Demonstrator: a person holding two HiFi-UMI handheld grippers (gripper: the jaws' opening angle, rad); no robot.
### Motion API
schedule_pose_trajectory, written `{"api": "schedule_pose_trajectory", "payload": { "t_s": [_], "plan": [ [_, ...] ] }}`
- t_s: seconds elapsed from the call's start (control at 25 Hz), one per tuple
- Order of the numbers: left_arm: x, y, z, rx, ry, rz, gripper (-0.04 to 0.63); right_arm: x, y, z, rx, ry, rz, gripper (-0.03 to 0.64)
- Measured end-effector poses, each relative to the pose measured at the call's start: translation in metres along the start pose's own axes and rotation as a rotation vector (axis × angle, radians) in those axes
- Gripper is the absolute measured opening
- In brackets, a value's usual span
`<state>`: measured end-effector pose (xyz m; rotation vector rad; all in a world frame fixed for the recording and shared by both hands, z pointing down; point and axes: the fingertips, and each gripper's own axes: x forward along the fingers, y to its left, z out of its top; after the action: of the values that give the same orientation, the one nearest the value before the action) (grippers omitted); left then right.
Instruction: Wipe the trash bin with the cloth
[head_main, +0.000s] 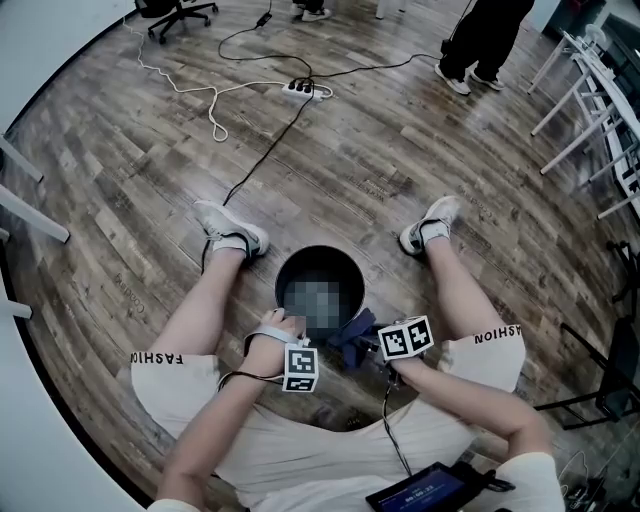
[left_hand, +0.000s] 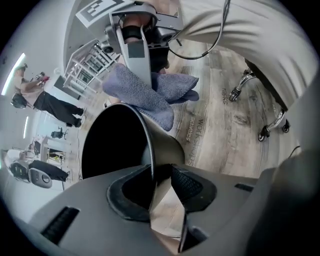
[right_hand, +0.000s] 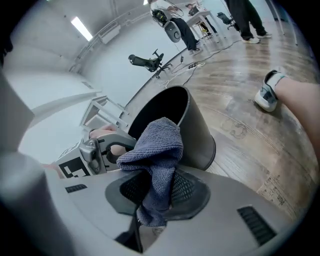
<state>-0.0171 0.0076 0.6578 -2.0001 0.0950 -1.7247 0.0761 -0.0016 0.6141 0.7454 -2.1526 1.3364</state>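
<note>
A black round trash bin (head_main: 283, 275) stands on the wood floor between the seated person's legs. My left gripper (head_main: 288, 328) is at its near rim; in the left gripper view the bin's thin wall (left_hand: 150, 150) runs between the jaws of the left gripper (left_hand: 162, 182), and a gap shows beside the right pad. My right gripper (head_main: 358, 336) is shut on a blue-grey cloth (right_hand: 157, 150), bunched against the bin's outer side (right_hand: 197, 135) near the rim. The cloth (left_hand: 145, 92) also hangs over the rim in the left gripper view.
A power strip (head_main: 300, 89) with cables lies on the floor ahead. A person's legs (head_main: 480, 40) stand at the far right, by white table legs (head_main: 590, 90). A tablet (head_main: 425, 490) rests on the lap. A chair base with casters (left_hand: 270, 120) is close by.
</note>
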Motion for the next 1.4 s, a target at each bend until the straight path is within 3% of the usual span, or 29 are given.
{"api": "schedule_pose_trajectory", "payload": {
  "t_s": [0.12,0.56,1.12,1.28,1.4],
  "plan": [
    [-0.002,-0.003,0.013,0.007,-0.018,0.001,0.123,0.007,-0.001,-0.003,-0.019,0.023,-0.011,0.087],
    [-0.003,-0.002,0.035,-0.018,-0.059,-0.008,0.092,0.051,-0.052,-0.029,0.092,0.088,-0.058,0.087],
    [0.005,0.014,0.055,-0.154,-0.004,0.020,0.091,0.142,-0.163,-0.082,0.174,0.115,-0.179,0.087],
    [0.006,0.015,0.054,-0.175,0.013,0.035,0.095,0.144,-0.158,-0.079,0.220,0.074,-0.146,0.087],
    [0.005,0.015,0.057,-0.176,-0.010,0.043,0.100,0.140,-0.158,-0.082,0.232,0.111,-0.140,0.087]
  ]
}}
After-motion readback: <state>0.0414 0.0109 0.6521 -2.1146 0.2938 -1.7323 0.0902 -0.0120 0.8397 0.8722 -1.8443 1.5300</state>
